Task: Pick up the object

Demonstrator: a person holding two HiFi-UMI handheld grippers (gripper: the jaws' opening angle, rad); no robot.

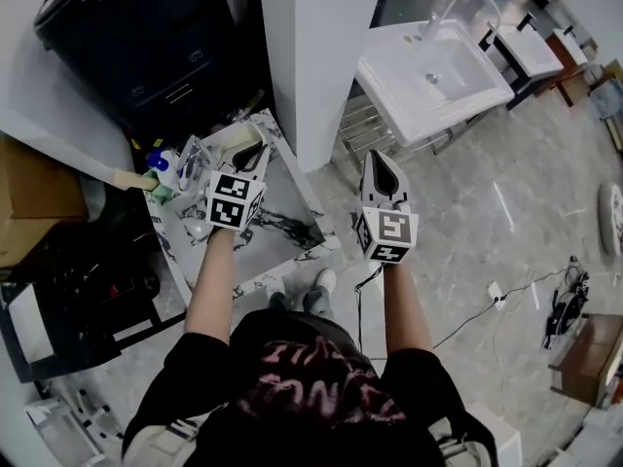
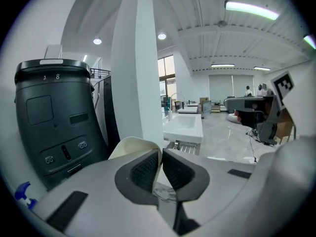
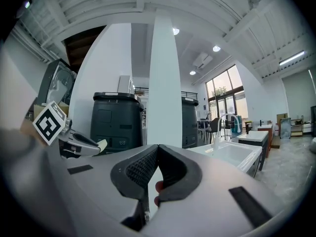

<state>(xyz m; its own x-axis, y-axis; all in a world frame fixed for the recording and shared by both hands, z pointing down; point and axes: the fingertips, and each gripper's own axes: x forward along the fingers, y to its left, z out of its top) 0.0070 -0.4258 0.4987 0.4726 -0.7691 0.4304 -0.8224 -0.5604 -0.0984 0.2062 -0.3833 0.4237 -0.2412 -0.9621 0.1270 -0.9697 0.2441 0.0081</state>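
Note:
The object is a cream, thin-walled curved piece (image 2: pixel 132 147). My left gripper (image 2: pixel 161 156) is shut on its edge, with the wall pinched between the two dark pads. In the head view the left gripper (image 1: pixel 255 150) holds the cream piece (image 1: pixel 232 141) over the far side of a marble-patterned table (image 1: pixel 287 227). The right gripper view shows the same piece (image 3: pixel 102 144) sticking out beyond the left gripper. My right gripper (image 1: pixel 378 157) hangs over the floor to the right of the table. Its jaws (image 3: pixel 156 151) are shut, tip against tip, with nothing between them.
A blue-capped bottle (image 1: pixel 159 161) and several small items stand at the table's left end. A black bin (image 1: pixel 146 37) stands behind the table and a white pillar (image 1: pixel 316 56) beside it. A white sink (image 1: pixel 433 76) is at the back right. A cardboard box (image 1: pixel 29 197) is at the left.

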